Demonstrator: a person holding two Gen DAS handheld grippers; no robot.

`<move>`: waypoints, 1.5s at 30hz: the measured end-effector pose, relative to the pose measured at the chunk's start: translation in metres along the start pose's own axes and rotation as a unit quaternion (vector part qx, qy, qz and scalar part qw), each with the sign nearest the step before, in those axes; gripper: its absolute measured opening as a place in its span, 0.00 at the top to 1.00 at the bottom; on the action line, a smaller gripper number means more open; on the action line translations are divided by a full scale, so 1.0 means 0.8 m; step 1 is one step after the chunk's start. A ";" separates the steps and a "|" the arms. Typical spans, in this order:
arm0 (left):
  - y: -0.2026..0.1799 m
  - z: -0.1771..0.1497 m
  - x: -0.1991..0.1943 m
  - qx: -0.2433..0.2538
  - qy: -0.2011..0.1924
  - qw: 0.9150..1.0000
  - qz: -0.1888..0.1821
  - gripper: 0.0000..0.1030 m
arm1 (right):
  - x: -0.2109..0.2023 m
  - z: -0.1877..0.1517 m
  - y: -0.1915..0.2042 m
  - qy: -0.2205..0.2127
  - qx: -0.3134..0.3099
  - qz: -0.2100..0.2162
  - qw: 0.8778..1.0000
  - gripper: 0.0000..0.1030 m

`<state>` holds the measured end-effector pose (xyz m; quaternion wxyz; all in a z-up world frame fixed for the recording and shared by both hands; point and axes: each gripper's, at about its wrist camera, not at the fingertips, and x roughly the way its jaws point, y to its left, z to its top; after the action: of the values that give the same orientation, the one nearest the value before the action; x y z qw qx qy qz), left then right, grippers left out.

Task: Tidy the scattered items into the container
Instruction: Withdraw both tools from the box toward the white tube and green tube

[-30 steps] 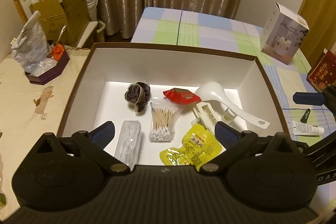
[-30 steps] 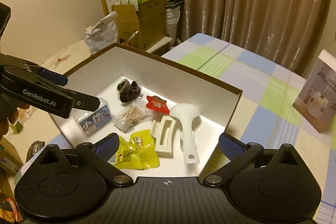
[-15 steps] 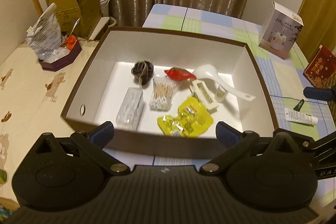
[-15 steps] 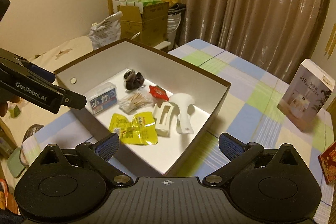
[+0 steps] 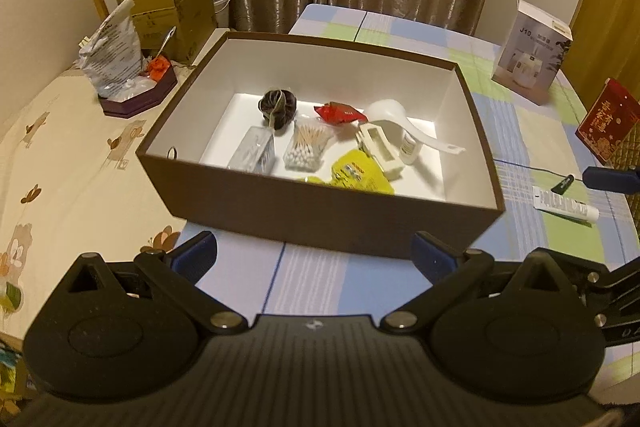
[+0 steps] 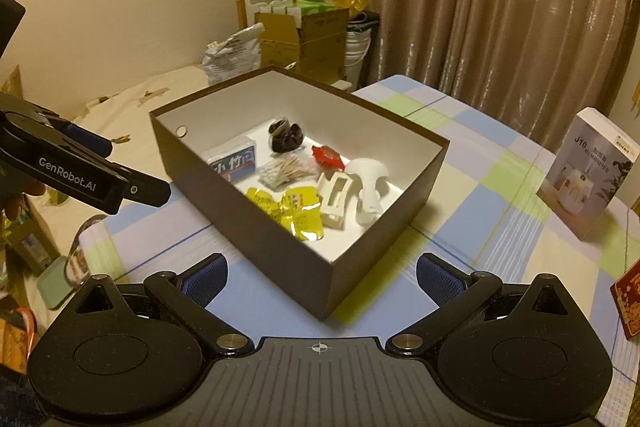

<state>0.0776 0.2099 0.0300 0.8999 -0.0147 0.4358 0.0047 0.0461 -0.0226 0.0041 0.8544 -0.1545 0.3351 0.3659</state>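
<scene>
Both grippers, left [image 5: 314, 254] and right [image 6: 322, 277], spread wide, empty. Box [image 5: 320, 205] mostly packed; tube [image 5: 564, 203] left at tabletop's right edge: right gripper should pinch it mid-body.

Inside the box [image 5: 320, 211], far end: scrunchie [image 5: 277, 104] left, sachet [image 5: 338, 112] and spoon [image 5: 394, 115] to its right. Nearer: case [image 5: 254, 151] left, cotton swabs [image 5: 306, 147] beside it, pouch [image 5: 360, 173] nearest. Tube [image 5: 564, 203] lies right, outside on the table [image 5: 312, 279].
</scene>
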 end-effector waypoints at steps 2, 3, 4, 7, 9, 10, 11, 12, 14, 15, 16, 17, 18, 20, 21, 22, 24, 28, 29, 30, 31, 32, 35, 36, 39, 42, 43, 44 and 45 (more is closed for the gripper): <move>-0.005 -0.007 -0.007 -0.003 -0.002 1.000 0.003 0.01 | -0.005 -0.005 -0.001 0.000 0.000 0.004 1.000 0.00; -0.007 -0.010 -0.009 -0.004 -0.002 1.000 0.005 0.01 | -0.007 -0.008 -0.002 0.001 -0.001 0.005 1.000 0.00; -0.009 -0.013 -0.012 -0.006 -0.003 1.000 0.007 0.01 | -0.010 -0.011 -0.002 0.002 -0.001 0.007 1.000 0.00; -0.019 -0.021 -0.020 -0.009 -0.004 1.000 0.009 0.01 | -0.019 -0.020 -0.004 0.001 -0.004 0.009 1.000 0.00; -0.025 -0.026 -0.024 -0.009 -0.004 1.000 0.009 0.01 | -0.025 -0.026 -0.006 -0.001 -0.008 0.008 1.000 0.00; -0.029 -0.028 -0.025 -0.009 -0.003 1.000 0.008 0.01 | -0.027 -0.030 -0.007 -0.002 -0.010 0.006 1.000 0.00; -0.034 -0.030 -0.026 -0.008 -0.003 1.000 0.007 0.01 | -0.030 -0.034 -0.009 -0.004 -0.011 0.005 1.000 0.00; -0.039 -0.032 -0.027 -0.007 -0.002 1.000 0.006 0.01 | -0.033 -0.037 -0.012 -0.006 -0.010 0.004 1.000 0.00; -0.050 -0.036 -0.028 -0.003 -0.001 1.000 0.000 0.01 | -0.040 -0.046 -0.020 -0.008 -0.003 0.003 1.000 0.00; -0.056 -0.037 -0.028 0.000 0.000 1.000 -0.003 0.01 | -0.044 -0.050 -0.024 -0.010 0.003 0.002 1.000 0.00; -0.064 -0.039 -0.027 0.004 0.001 1.000 -0.007 0.01 | -0.048 -0.055 -0.030 -0.012 0.010 0.000 1.000 0.00; -0.071 -0.040 -0.026 0.008 0.002 1.000 -0.011 0.01 | -0.052 -0.059 -0.035 -0.012 0.017 -0.002 1.000 0.00; -0.079 -0.042 -0.025 0.012 0.004 1.000 -0.016 0.01 | -0.055 -0.063 -0.041 -0.012 0.024 -0.005 1.000 0.00; -0.096 -0.044 -0.021 0.020 0.010 0.999 -0.028 0.01 | -0.062 -0.072 -0.053 -0.011 0.033 -0.011 0.999 0.00; -0.104 -0.045 -0.019 0.025 0.013 0.999 -0.034 0.01 | -0.065 -0.077 -0.060 -0.009 0.036 -0.016 0.999 0.00; -0.114 -0.046 -0.016 0.031 0.017 0.999 -0.041 0.01 | -0.069 -0.082 -0.067 -0.007 0.040 -0.020 0.999 0.00; -0.130 -0.048 -0.010 0.042 0.023 0.997 -0.053 0.01 | -0.075 -0.091 -0.080 -0.004 0.049 -0.027 0.998 0.00; -0.168 -0.043 0.003 0.066 0.032 0.994 -0.081 0.01 | -0.088 -0.112 -0.109 0.007 0.070 -0.042 0.997 0.00; -0.177 -0.041 0.006 0.073 0.034 0.993 -0.088 0.01 | -0.090 -0.117 -0.116 0.013 0.073 -0.048 0.996 0.00; -0.186 -0.039 0.009 0.079 0.035 0.992 -0.094 0.01 | -0.093 -0.122 -0.122 0.018 0.075 -0.057 0.995 0.00; -0.195 -0.036 0.012 0.086 0.036 0.991 -0.101 0.01 | -0.095 -0.127 -0.129 0.024 0.079 -0.065 0.995 0.00; -0.204 -0.034 0.015 0.094 0.037 0.989 -0.107 0.01 | -0.097 -0.133 -0.135 0.029 0.083 -0.069 0.994 0.00; -0.229 -0.029 0.023 0.112 0.039 0.985 -0.124 0.01 | -0.105 -0.146 -0.155 0.038 0.106 -0.076 0.991 0.00; -0.236 -0.027 0.026 0.118 0.041 0.984 -0.129 0.01 | -0.106 -0.149 -0.159 0.041 0.112 -0.077 0.990 0.00; -0.257 -0.024 0.036 0.133 0.047 0.980 -0.143 0.01 | -0.109 -0.158 -0.173 0.048 0.125 -0.087 0.987 0.00; -0.276 -0.020 0.046 0.146 0.052 0.976 -0.156 0.01 | -0.111 -0.166 -0.188 0.053 0.138 -0.093 0.985 0.00; -0.281 -0.019 0.049 0.150 0.053 0.974 -0.159 0.01 | -0.110 -0.168 -0.193 0.055 0.141 -0.098 0.984 0.00; -0.285 -0.018 0.052 0.152 0.055 0.974 -0.161 0.01 | -0.108 -0.169 -0.197 0.058 0.143 -0.103 0.983 0.00; -0.289 -0.016 0.055 0.153 0.057 0.973 -0.162 0.01 | -0.107 -0.171 -0.201 0.061 0.142 -0.106 0.982 0.00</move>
<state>0.0998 -0.0218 -0.0078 0.8541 0.0525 0.4734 -0.2090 0.0570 -0.2471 -0.0337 0.8796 -0.0877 0.4167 0.2119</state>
